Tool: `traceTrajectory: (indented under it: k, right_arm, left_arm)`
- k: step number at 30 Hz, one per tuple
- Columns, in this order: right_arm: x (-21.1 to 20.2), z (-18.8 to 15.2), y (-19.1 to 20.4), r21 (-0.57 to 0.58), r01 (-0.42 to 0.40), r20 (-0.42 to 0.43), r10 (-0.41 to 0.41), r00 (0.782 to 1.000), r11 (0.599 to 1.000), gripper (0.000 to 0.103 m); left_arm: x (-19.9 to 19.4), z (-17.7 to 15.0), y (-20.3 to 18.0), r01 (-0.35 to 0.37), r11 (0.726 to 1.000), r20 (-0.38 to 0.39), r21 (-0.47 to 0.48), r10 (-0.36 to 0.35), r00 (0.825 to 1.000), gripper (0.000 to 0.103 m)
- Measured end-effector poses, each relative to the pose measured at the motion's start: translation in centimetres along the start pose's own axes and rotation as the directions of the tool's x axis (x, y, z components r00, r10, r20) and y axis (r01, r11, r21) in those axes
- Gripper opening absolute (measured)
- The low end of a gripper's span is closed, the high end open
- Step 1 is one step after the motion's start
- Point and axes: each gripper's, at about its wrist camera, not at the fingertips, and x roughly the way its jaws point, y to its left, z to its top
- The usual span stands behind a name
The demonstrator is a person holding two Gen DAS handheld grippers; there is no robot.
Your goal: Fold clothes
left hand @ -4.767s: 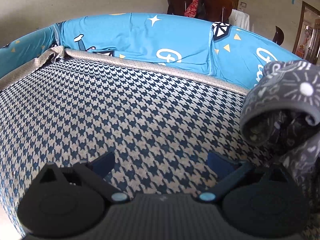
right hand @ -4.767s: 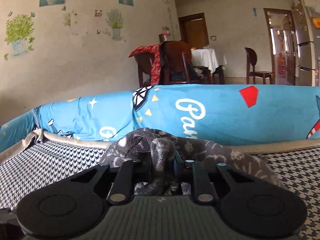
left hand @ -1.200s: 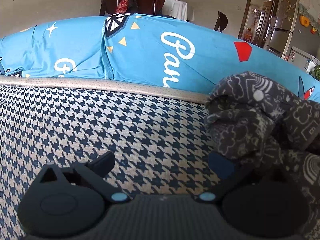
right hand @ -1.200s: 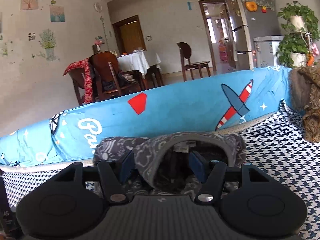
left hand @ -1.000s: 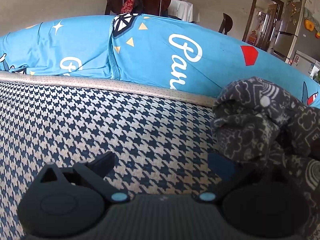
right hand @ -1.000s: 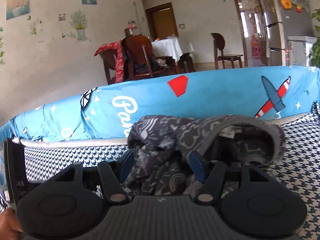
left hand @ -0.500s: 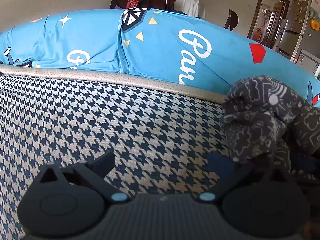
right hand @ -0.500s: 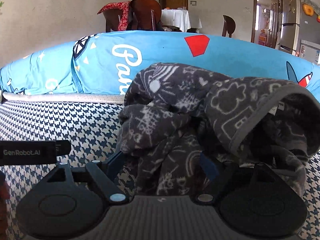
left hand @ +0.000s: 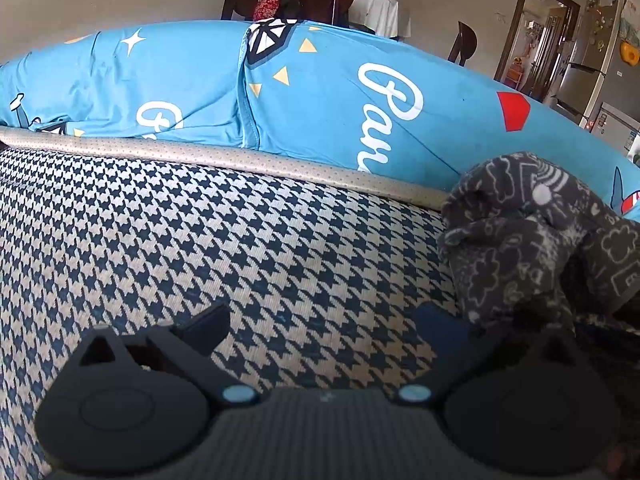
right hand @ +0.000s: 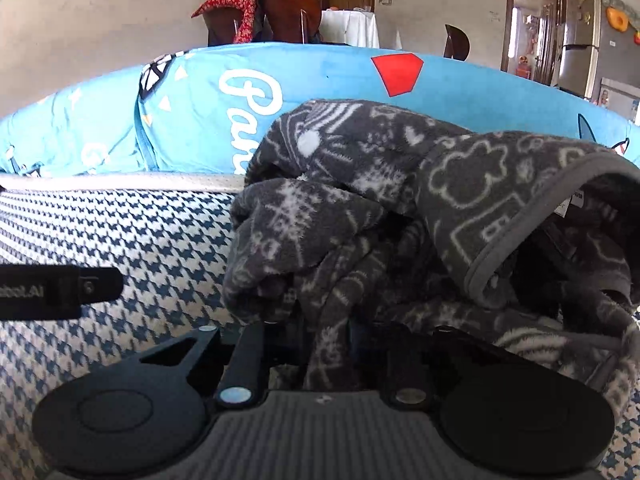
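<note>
A dark grey fleece garment lies bunched in a heap on the houndstooth cushion, close to the beige piping at the foot of the bright blue backrest cover. Its pile is soft and fuzzy, printed all over in pale grey line drawings: clouds, stars, stripes, small houses and a round white dot. In the right wrist view a plain grey bound edge curves over a dark opening on the heap's right side, with a small white label showing just inside it. The cloth is rolled and crumpled into several thick folds, not laid flat.

The right gripper sits low against the front of the heap. Its jaws are closing, and a hanging fold of the fleece runs down between the 2 fingers, which stand narrow on either side of it and look pressed against the cloth.

The left gripper hangs over bare cushion just left of the heap, jaws spread wide with nothing between them; its right finger lies beside the edge of the garment, and whether it touches the cloth cannot be told. In the right wrist view the left gripper's black body shows at the left edge.

Beyond the backrest stand wooden chairs, one draped in red cloth.
</note>
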Motion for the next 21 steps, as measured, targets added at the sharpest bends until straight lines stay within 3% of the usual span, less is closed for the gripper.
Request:
traceTrajectory:
  k: [10, 21]
  right_arm:
    - [-4.3, 0.7, 1.2, 0.064, -0.222, 0.059, 0.218, 0.974, 0.973, 0.020]
    - [-7.7, -1.1, 8.5, -0.026, -0.444, 0.014, 0.445, 0.896, 0.896, 0.020]
  left_arm:
    - [-3.6, 1.6, 2.6, -0.052, 0.999, 0.110, -0.003, 0.052, 0.993, 0.103]
    - [-9.2, 2.0, 5.7, -0.057, 0.998, 0.185, 0.006, 0.055, 0.981, 0.103]
